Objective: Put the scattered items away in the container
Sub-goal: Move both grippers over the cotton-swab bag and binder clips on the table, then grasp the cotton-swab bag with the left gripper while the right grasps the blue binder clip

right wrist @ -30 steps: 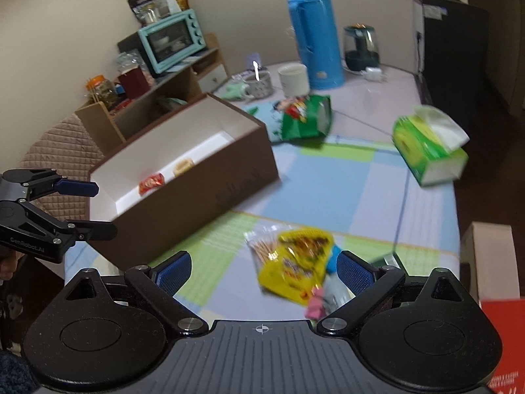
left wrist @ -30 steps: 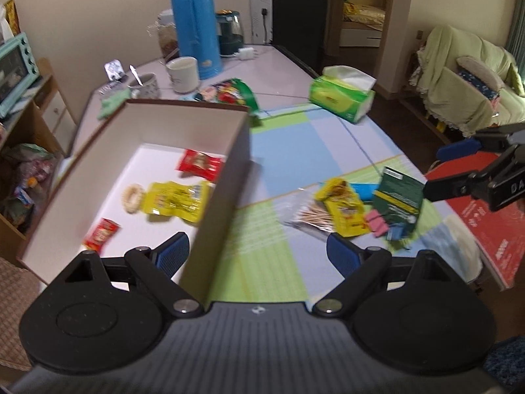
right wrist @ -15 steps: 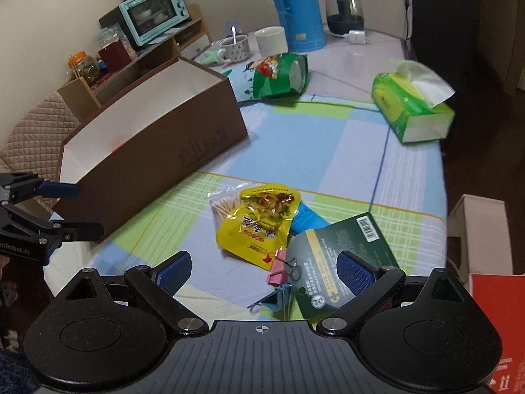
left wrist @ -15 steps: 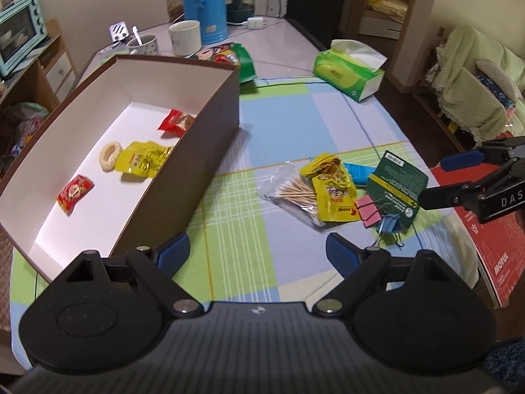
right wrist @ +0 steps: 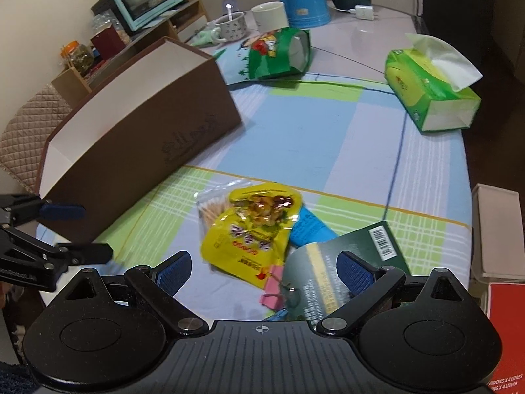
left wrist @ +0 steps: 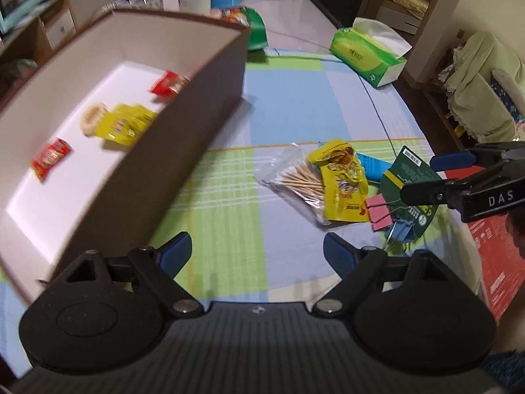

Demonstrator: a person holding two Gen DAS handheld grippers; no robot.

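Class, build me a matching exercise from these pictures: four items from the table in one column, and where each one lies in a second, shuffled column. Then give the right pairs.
Items
1. red snack packet
2. pink binder clip
3. cotton swab bag
4. tissue box

Places
A. partly under the yellow snack pouch
B. inside the brown box
C. far right side of the tablecloth
D. beside the dark green packet

Pairs: 1-B, 2-D, 3-A, 4-C

Yellow snack pouch lies beside the brown box.

Snack pile right of box
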